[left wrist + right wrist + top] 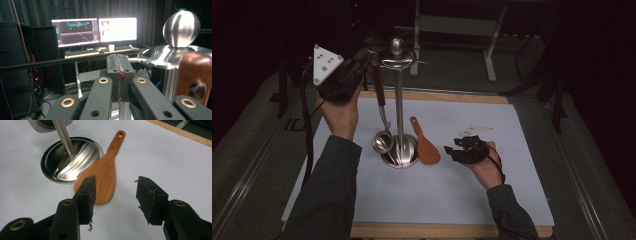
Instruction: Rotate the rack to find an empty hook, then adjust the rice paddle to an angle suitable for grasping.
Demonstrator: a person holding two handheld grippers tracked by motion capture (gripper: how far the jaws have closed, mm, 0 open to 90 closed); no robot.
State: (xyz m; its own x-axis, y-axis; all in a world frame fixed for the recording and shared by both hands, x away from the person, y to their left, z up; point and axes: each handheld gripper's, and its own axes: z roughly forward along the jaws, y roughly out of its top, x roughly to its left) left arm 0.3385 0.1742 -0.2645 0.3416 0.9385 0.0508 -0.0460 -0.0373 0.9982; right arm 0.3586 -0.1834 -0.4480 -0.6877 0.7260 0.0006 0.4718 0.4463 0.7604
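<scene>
A steel utensil stand (399, 100) with a ball top (181, 25) rises from a round base (72, 160) on the white mat. From its top ring hangs a ladle (383, 142) with a brown wooden handle (195, 80). My left gripper (362, 65) is held high beside that handle's top. Its jaws (119, 67) are shut with nothing between them, and the handle stands just to their right. A wooden rice paddle (105, 175) lies flat against the base. My right gripper (117, 195) rests low, open, right behind the paddle's blade (426, 145), with one finger (86, 192) over its edge.
The white mat (492, 190) covers a wooden table with its edge at the far side (437, 96). A white flat piece (477, 130) lies beyond my right hand. Metal frame legs (489, 45) stand behind the table. Two lit monitors (95, 31) sit on a desk far off.
</scene>
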